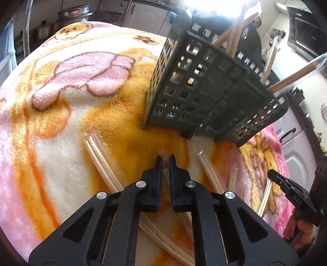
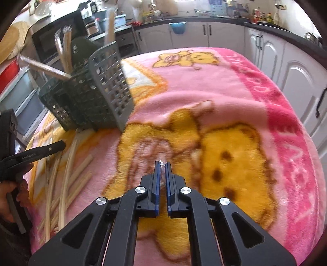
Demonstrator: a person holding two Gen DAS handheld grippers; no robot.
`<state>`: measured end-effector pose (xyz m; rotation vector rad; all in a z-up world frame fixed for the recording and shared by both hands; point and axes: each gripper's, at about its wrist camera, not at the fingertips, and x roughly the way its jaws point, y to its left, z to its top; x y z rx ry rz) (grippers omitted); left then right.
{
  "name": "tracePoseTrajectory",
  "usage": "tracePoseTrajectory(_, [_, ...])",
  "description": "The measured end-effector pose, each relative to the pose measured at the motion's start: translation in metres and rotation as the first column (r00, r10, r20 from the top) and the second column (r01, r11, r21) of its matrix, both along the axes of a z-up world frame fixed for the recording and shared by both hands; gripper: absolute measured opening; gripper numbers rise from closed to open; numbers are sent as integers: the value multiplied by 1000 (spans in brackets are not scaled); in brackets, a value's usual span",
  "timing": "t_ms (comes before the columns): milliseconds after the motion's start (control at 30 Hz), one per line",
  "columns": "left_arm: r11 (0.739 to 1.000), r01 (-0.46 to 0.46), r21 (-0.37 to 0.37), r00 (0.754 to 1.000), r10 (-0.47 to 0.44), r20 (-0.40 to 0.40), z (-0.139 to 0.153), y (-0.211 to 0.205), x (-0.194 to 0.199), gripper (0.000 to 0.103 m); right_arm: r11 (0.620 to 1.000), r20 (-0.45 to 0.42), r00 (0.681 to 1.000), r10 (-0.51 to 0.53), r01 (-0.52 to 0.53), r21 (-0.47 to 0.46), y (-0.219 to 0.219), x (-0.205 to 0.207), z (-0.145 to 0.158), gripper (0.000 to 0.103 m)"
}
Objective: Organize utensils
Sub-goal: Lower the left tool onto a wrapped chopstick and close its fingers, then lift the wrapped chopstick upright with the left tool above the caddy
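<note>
A dark grey slotted utensil caddy (image 1: 204, 88) (image 2: 92, 98) stands on the blanket, with several wrapped chopstick pairs (image 1: 294, 75) (image 2: 45, 68) sticking out of its top. My left gripper (image 1: 166, 158) is shut on a clear-wrapped chopstick pair (image 1: 163, 152) just in front of the caddy. More pale chopsticks (image 1: 102, 163) (image 2: 67, 180) lie loose on the blanket around it. My right gripper (image 2: 162, 163) is shut on the tip of another clear-wrapped chopstick pair (image 2: 162, 166), right of the caddy over the pink area. Each gripper shows at the edge of the other's view (image 1: 274, 175) (image 2: 61, 145).
A fluffy pink and orange cartoon blanket (image 1: 61, 102) (image 2: 245, 92) covers the table. White kitchen cabinets (image 2: 224, 36) and a dark worktop run behind it. Metal pots (image 1: 73, 14) stand at the back left, a microwave (image 2: 57, 38) behind the caddy. A person's hand (image 2: 8, 196) holds the left gripper.
</note>
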<state>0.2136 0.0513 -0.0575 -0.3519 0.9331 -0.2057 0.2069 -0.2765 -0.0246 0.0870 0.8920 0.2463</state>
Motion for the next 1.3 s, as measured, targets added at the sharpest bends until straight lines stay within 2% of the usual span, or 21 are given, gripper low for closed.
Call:
tracePoseTrajectory(167, [1000,5,-29,998,-3,56,17,0,-6,3,999,78,996,-48,45,31,-23,-8,20,5])
tracePoseTrajectory(300, [999,8,-50,994,-3,109,38,2,-14,3,996,181,980,-77,69,48,-35,-17,50,4])
tracePoseTrajectory(567, [997,7,-76,978,9,210,76,6,-30,3,996,306,948,-82,67,61,-37,-32,91,4])
tracePoseTrajectory(1000, [994,19,-104,936,19,351,123,-2,-49,3,998,427,904,0,-29,60,-9,-51,137,4])
tracePoseTrajectory(1300, [994,19,-107,910,27,413,147,1,-56,3,994,489,871,55,-93,54,12,-60,162,4])
